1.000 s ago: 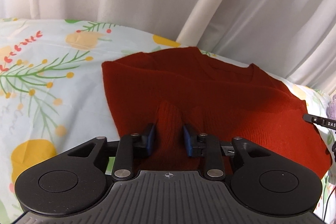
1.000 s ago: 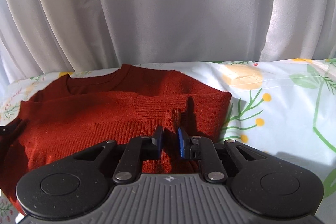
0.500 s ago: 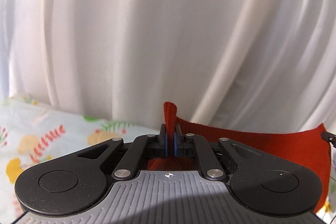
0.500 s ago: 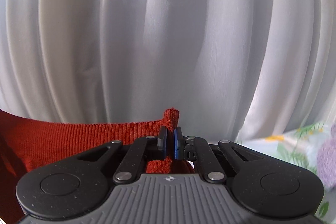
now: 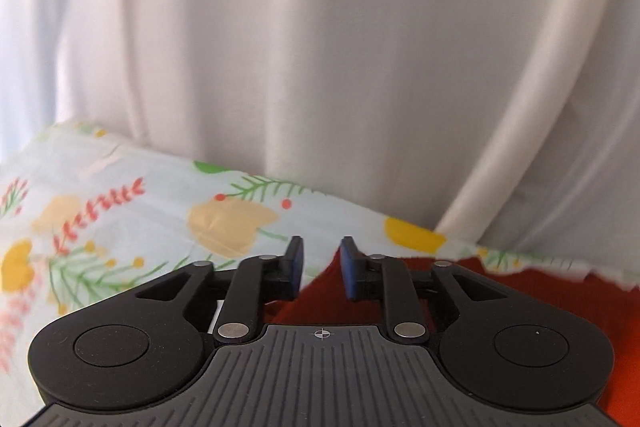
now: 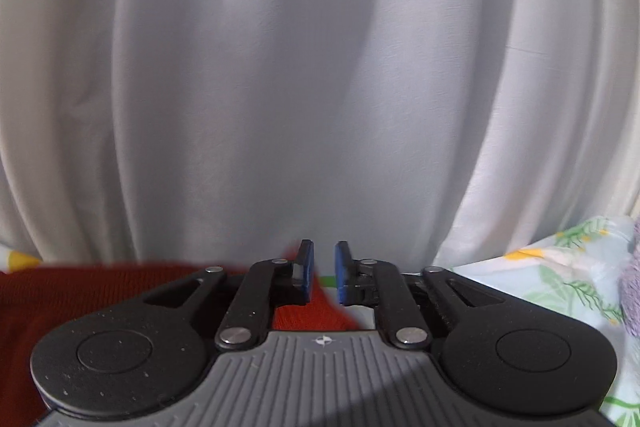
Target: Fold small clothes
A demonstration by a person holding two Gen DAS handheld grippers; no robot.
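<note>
Releasing looks like the step in hand: both pairs of fingers have just been opening, and the rust-red knitted sweater (image 5: 520, 291) lies below them on the floral bedsheet (image 5: 120, 211), so one fold seems laid, with more probably left. The left gripper (image 5: 321, 259) and right gripper (image 6: 323, 263) stand apart, pressing nothing, a sweater corner low in each gap.

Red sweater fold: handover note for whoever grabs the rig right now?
Left gripper: jaws just opened, nothing pinched.
Right gripper: jaws just opened too, narrower gap, nothing pinched.
Red sweater lies on the floral sheet below both grippers, in front of the white curtain.
Done: the lifted edge is released.
Left: check how the fold landed, hidden from here; smooth or fold again.
</note>
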